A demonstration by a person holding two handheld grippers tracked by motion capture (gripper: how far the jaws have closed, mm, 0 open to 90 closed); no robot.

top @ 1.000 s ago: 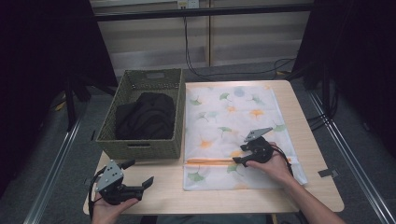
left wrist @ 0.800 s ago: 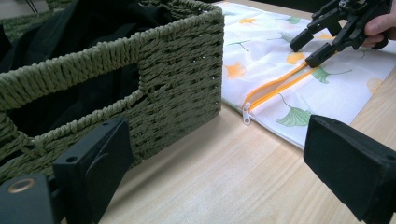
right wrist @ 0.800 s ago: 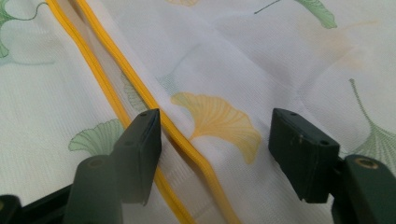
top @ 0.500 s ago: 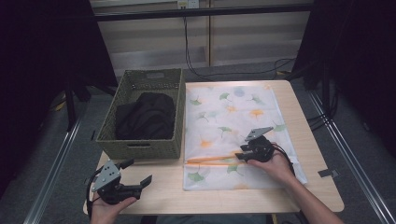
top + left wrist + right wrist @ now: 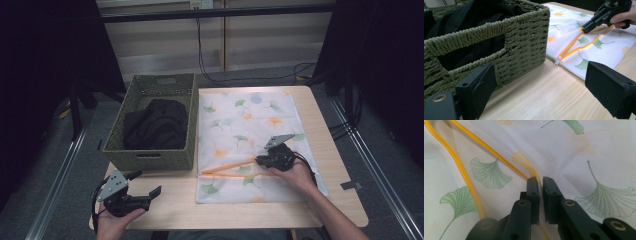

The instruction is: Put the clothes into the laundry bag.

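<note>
No readable text, label, brand, number or sign appears in any of the views. The white cloth cover carries only a printed pattern of green and orange ginkgo leaves, with no lettering. The woven basket bears no tag, and neither the left gripper nor the right gripper shows any marking that can be read. A small dark patch on the table's right edge is too small to make out.
</note>
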